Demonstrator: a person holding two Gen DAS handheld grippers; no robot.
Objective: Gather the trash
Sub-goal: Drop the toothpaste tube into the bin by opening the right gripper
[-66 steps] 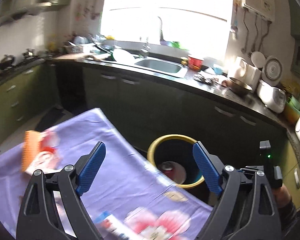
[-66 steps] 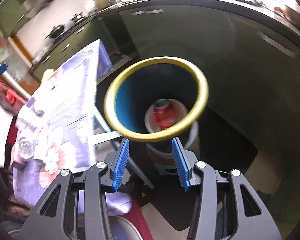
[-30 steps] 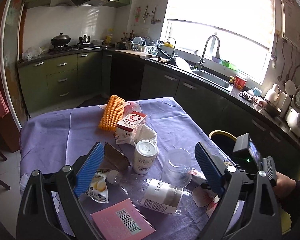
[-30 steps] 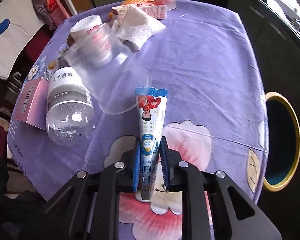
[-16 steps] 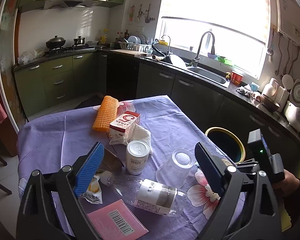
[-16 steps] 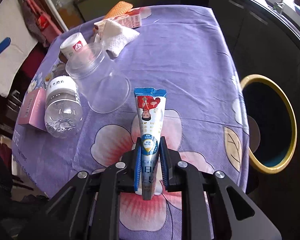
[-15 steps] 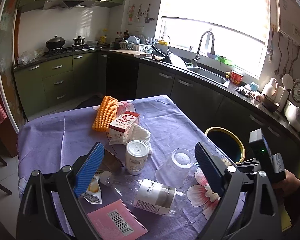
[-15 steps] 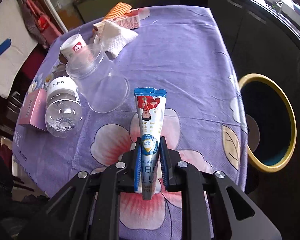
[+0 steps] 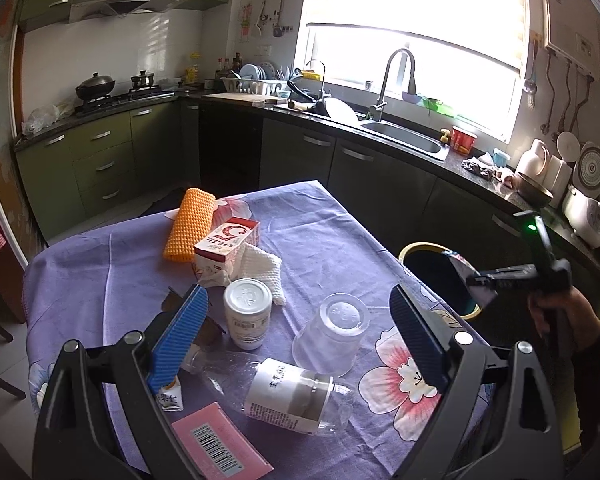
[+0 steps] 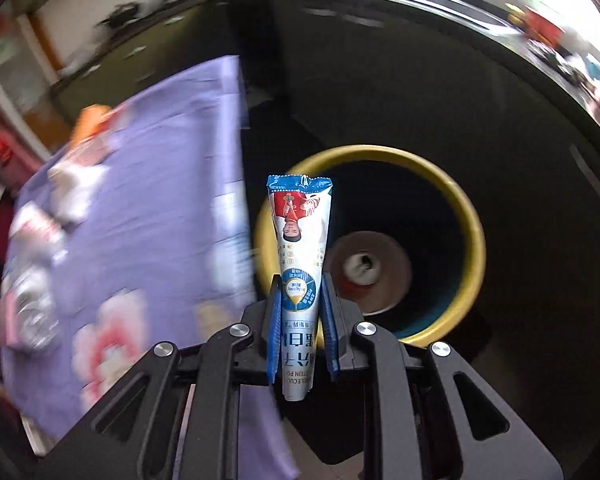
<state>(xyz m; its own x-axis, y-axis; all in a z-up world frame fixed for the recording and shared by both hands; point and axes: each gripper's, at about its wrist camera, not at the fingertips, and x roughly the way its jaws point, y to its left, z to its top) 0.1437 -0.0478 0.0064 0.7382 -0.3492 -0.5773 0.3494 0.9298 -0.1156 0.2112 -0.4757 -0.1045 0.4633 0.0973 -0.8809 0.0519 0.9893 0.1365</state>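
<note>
The surface [image 9: 320, 232], draped in a purple flowered cloth, carries scattered trash. Beside its edge stands a yellow-rimmed bin [image 10: 470, 240] with a can [image 10: 362, 266] at its bottom. On the surface lie a clear bottle [image 9: 284, 394] on its side, an upturned plastic cup [image 9: 332, 334] and a white can [image 9: 247, 312]. The left gripper [image 9: 298, 332] hovers over them with jaws spread wide and nothing between them. The right gripper [image 10: 301, 312] pinches a narrow wrapper [image 10: 301, 240] above the bin's mouth.
</note>
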